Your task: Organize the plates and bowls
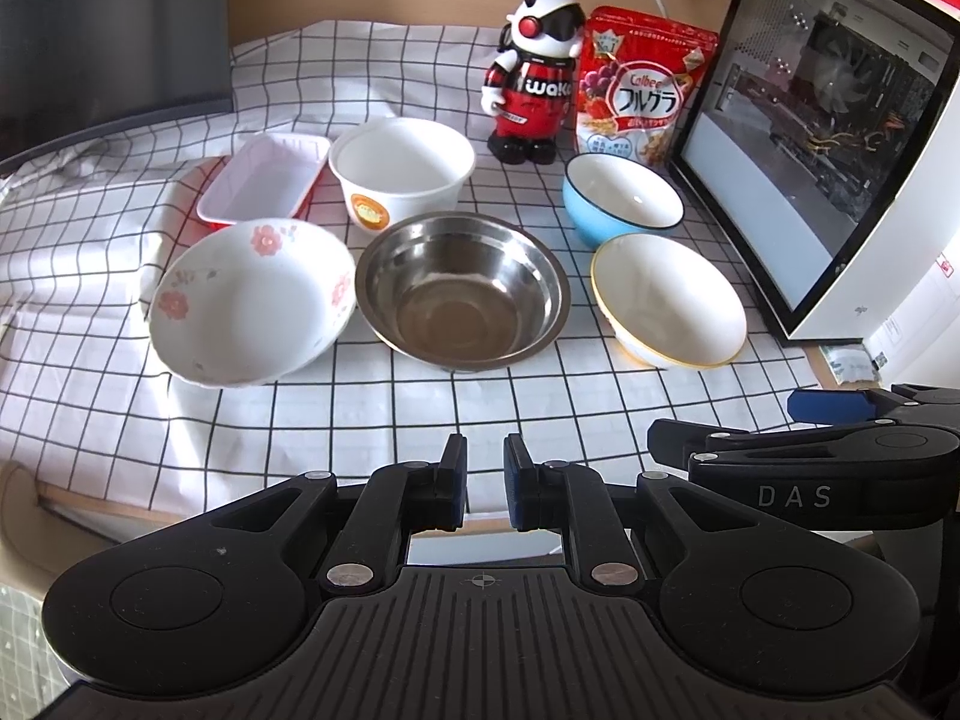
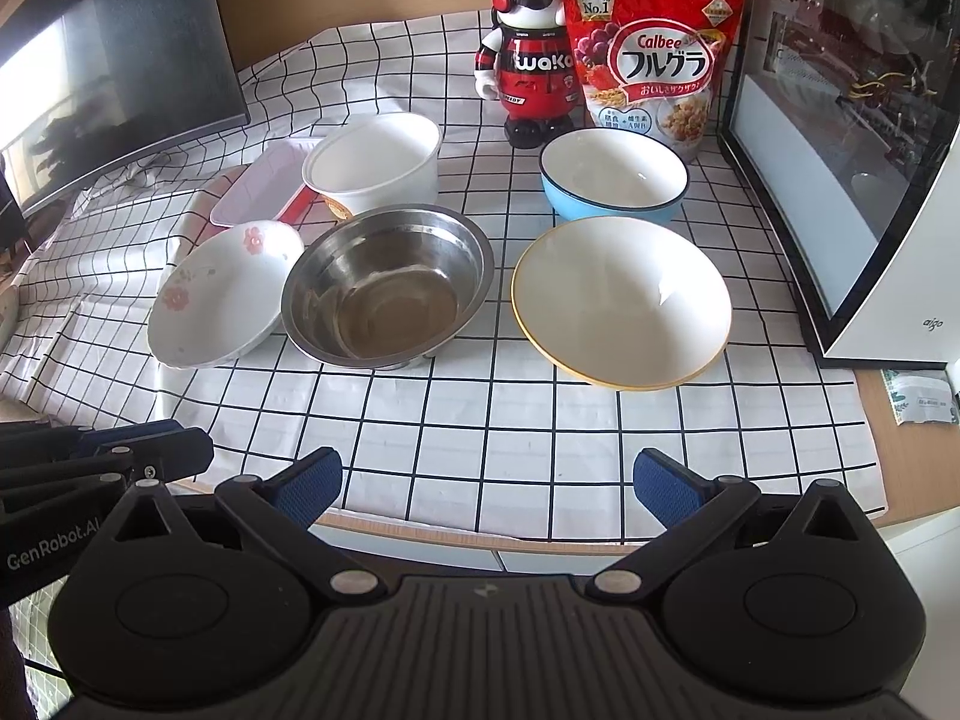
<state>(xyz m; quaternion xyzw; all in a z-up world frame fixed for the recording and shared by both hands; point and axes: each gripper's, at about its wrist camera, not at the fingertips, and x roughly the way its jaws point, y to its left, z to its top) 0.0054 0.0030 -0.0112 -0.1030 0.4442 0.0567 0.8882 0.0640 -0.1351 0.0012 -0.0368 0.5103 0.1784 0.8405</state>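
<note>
On the checked cloth stand a floral bowl (image 1: 252, 300) (image 2: 222, 294), a steel bowl (image 1: 462, 291) (image 2: 387, 285), a yellow-rimmed white bowl (image 1: 669, 300) (image 2: 621, 300), a blue bowl (image 1: 621, 198) (image 2: 612, 174), a white paper bowl (image 1: 402, 171) (image 2: 372, 162) and a pink-red tray (image 1: 264, 183) (image 2: 261, 186). My left gripper (image 1: 485, 480) is nearly shut and empty, near the table's front edge, short of the steel bowl. My right gripper (image 2: 487, 480) is open and empty, near the front edge, short of the yellow-rimmed bowl.
A panda robot toy (image 1: 534, 72) (image 2: 528, 54) and a red cereal bag (image 1: 642, 90) (image 2: 654, 48) stand at the back. A white glass-sided PC case (image 1: 840, 138) (image 2: 852, 138) stands at the right. A dark monitor (image 2: 108, 60) is at the back left.
</note>
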